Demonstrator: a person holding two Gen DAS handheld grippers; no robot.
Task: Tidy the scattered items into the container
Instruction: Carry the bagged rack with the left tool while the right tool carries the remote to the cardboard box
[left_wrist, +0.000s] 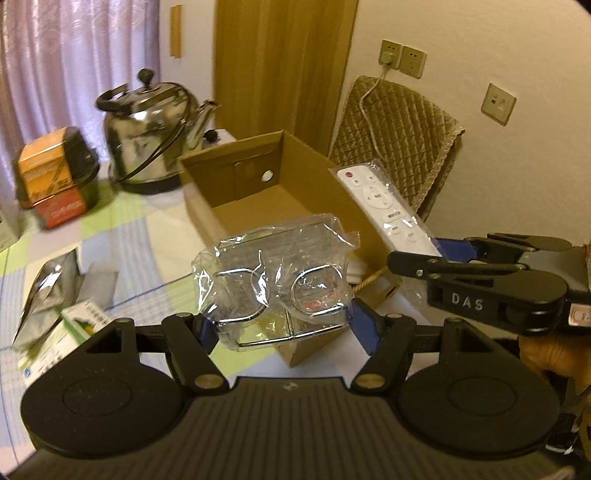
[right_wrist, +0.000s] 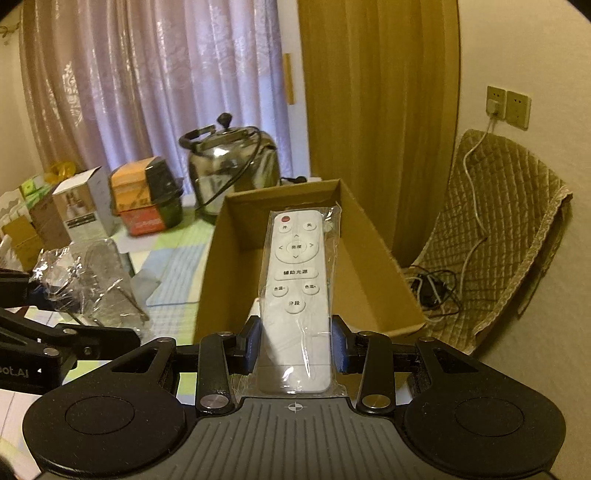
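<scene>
A white remote control (right_wrist: 297, 295), sealed in a clear sleeve, is shown clamped by its lower half between the blue pads of the right hand-held gripper (right_wrist: 297, 343). It is held lengthwise above the near end of the open cardboard box (right_wrist: 218, 266), which serves as the container and whose visible floor appears bare. A wire rack wrapped in clear plastic (left_wrist: 275, 277) is gripped at its near edge by the left hand-held gripper (left_wrist: 282, 330), whose pads are closed on the wrapping; it is carried just before the box's near corner. Both items are thus held off the worktop (left_wrist: 147, 236), beside or over the box.

The step in hand is judged to be the deposit of both items. It is done well if the remote is lowered until it nears the floor before the pads are parted, so that it is laid flat along one wall. The rack is best brought over the rim only when the right gripper has been cleared, since the two tools are close together. Slip of the smooth wrapping is to be expected.

A foil pouch (left_wrist: 44, 291) and a green carton (left_wrist: 79, 325) are left on the worktop. A steel kettle (left_wrist: 147, 129) and stacked boxes (left_wrist: 55, 177) are seen behind.
</scene>
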